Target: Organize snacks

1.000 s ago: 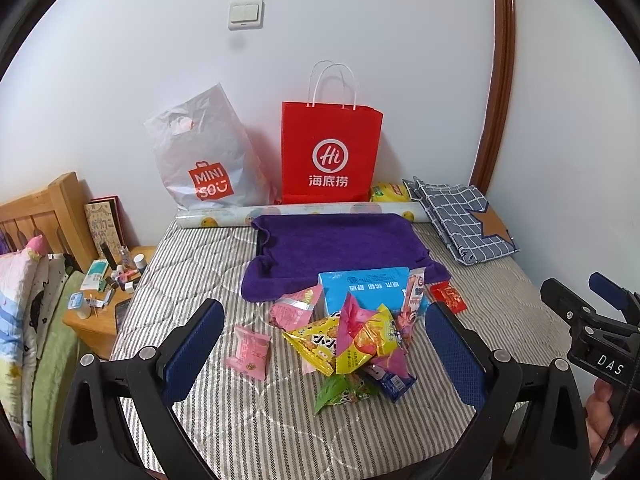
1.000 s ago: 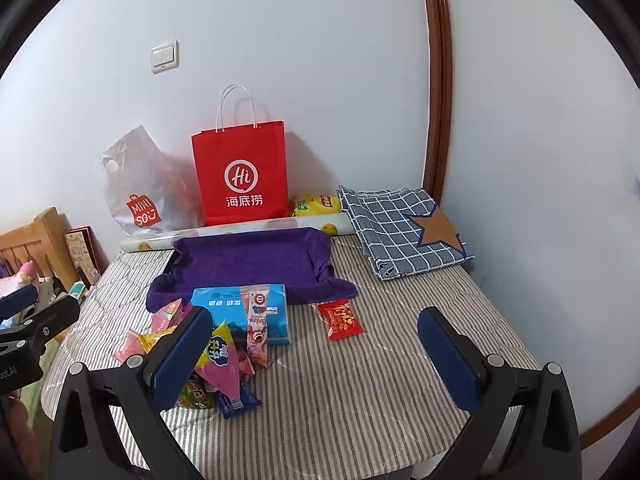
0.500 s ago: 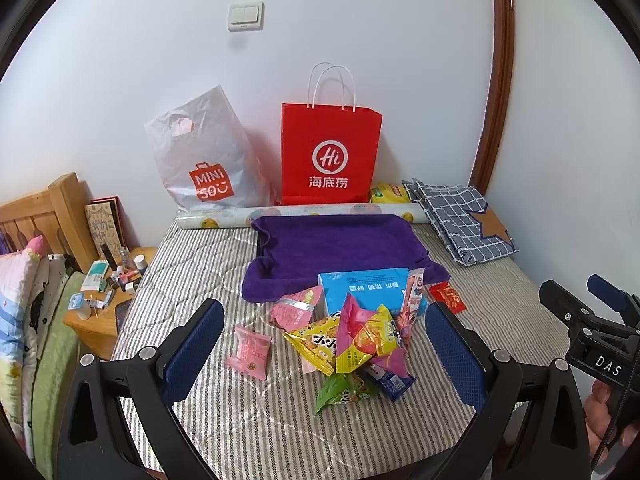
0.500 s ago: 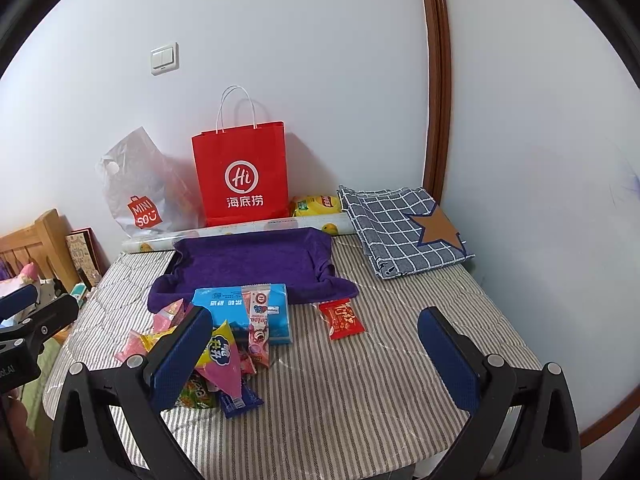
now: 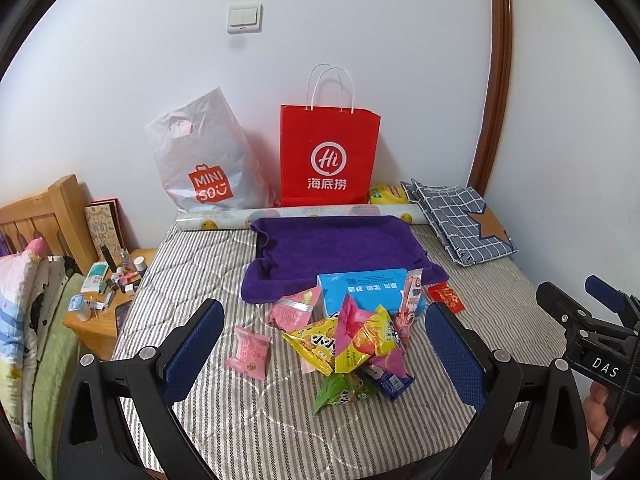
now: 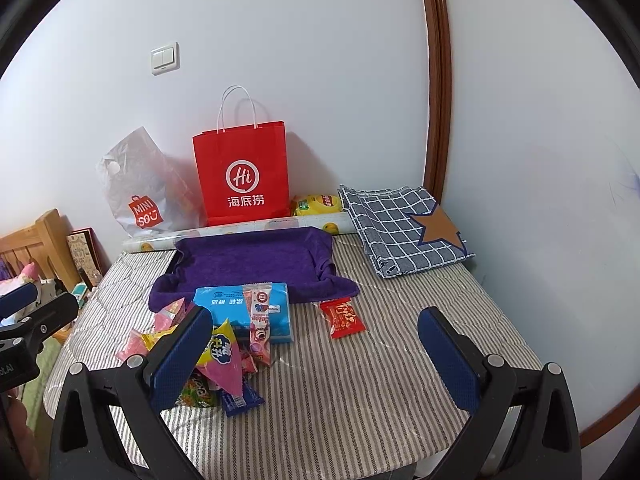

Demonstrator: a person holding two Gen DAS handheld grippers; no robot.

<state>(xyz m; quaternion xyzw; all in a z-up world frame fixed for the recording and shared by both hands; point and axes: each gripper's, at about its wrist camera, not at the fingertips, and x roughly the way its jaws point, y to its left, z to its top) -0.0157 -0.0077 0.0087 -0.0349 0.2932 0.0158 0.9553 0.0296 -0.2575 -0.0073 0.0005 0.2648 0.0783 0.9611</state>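
Plainly, both the left gripper [image 5: 324,354] and right gripper [image 6: 316,354] hover with fingers spread (holding nothing). Near them, a snack pile [image 5: 352,344] lies on the striped mattress [image 5: 192,264].

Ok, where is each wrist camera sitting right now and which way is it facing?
Left wrist: above the bed's near edge, facing the far wall; the snack pile lies between the open left tool fingers; the right tool and a hand show at the right edge.
Right wrist: further right, same heading; the red packet lies ahead of the open right tool; the left tool shows at the left edge.
Shared: purple towel, blue pack, red paper bag, checked cloth.
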